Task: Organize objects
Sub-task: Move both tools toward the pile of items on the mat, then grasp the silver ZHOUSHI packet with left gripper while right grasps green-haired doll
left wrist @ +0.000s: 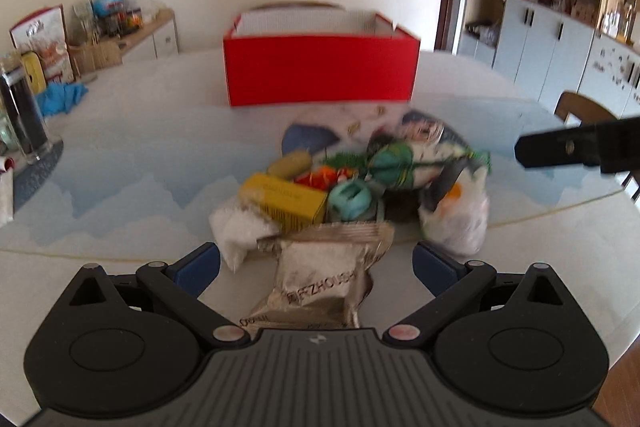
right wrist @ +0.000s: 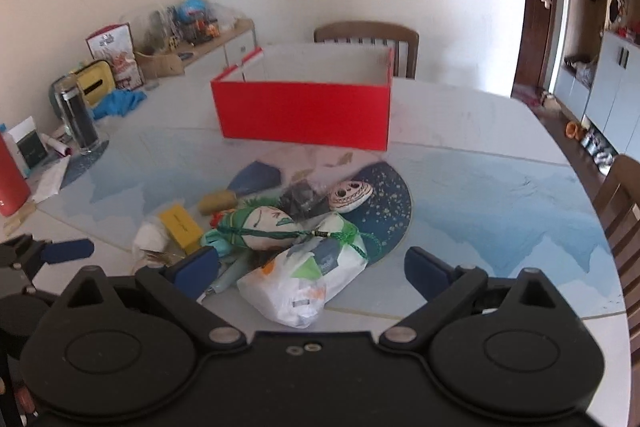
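A heap of small objects lies mid-table: a yellow box (left wrist: 286, 201), a teal toy (left wrist: 352, 201), a silver foil packet (left wrist: 320, 279), a white plastic bag (right wrist: 304, 283), a painted pouch with green cord (right wrist: 264, 223) and a face-patterned shell (right wrist: 350, 193). Behind the heap stands an open red box (left wrist: 320, 71) (right wrist: 304, 111). My left gripper (left wrist: 316, 267) is open, its blue fingers either side of the foil packet. My right gripper (right wrist: 312, 267) is open over the white bag, touching nothing. The right gripper's finger (left wrist: 560, 147) shows in the left wrist view.
A dark glass tumbler (right wrist: 78, 119), a blue cloth (right wrist: 118, 103) and a red bottle (right wrist: 10, 183) crowd the table's left side. Wooden chairs (right wrist: 368, 35) stand behind the box and at the right edge. A cluttered sideboard (right wrist: 192, 39) lines the wall.
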Action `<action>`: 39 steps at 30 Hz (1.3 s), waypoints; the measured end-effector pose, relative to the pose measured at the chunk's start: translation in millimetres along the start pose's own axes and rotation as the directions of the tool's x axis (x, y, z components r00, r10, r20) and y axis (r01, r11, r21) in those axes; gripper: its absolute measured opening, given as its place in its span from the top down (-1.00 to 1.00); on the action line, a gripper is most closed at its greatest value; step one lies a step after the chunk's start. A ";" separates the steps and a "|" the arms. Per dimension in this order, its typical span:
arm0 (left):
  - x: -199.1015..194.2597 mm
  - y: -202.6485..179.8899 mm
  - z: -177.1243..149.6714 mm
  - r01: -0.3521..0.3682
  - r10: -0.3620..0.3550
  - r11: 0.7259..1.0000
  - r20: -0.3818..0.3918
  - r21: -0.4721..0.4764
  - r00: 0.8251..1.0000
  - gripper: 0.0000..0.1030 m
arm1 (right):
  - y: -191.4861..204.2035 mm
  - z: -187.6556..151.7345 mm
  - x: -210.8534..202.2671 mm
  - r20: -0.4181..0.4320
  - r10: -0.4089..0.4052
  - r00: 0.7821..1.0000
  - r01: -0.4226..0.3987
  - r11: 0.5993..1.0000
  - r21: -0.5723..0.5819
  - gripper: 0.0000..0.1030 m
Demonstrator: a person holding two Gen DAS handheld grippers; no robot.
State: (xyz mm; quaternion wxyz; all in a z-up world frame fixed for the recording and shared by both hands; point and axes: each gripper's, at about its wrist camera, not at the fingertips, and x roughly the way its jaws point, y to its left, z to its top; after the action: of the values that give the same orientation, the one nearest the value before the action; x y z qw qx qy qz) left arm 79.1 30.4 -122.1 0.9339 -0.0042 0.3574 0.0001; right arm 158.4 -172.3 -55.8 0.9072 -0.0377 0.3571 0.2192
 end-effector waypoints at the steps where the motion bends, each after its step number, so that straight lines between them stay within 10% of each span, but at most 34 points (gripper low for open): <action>1: 3.8 1.6 -1.2 0.007 -0.007 1.000 -0.011 -0.003 1.000 -0.99 | 1.2 1.4 4.2 -0.010 -0.006 1.000 0.006 1.000 -0.005 -0.90; 21: 29.8 1.1 -4.0 0.082 -0.078 0.994 -0.064 0.069 0.995 -0.68 | 58.7 30.5 88.7 -0.150 0.066 0.986 -0.107 0.954 -0.280 -0.48; 28: 36.7 0.5 -2.8 0.093 -0.084 0.991 -0.097 0.091 0.992 -0.19 | 61.3 28.0 101.2 -0.182 0.057 0.982 -0.111 0.947 -0.302 -0.39; 39: 32.6 8.1 7.3 0.124 -0.114 0.989 -0.118 0.082 0.986 0.06 | 48.8 38.6 95.2 -0.162 0.070 0.984 -0.111 0.959 -0.260 -0.06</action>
State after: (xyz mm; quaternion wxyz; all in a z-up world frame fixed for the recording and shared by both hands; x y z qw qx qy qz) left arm 108.2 38.5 -138.5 0.9097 0.0162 0.4086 -0.0721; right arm 223.9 -84.3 -86.2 0.8531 -0.1602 0.3932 0.3032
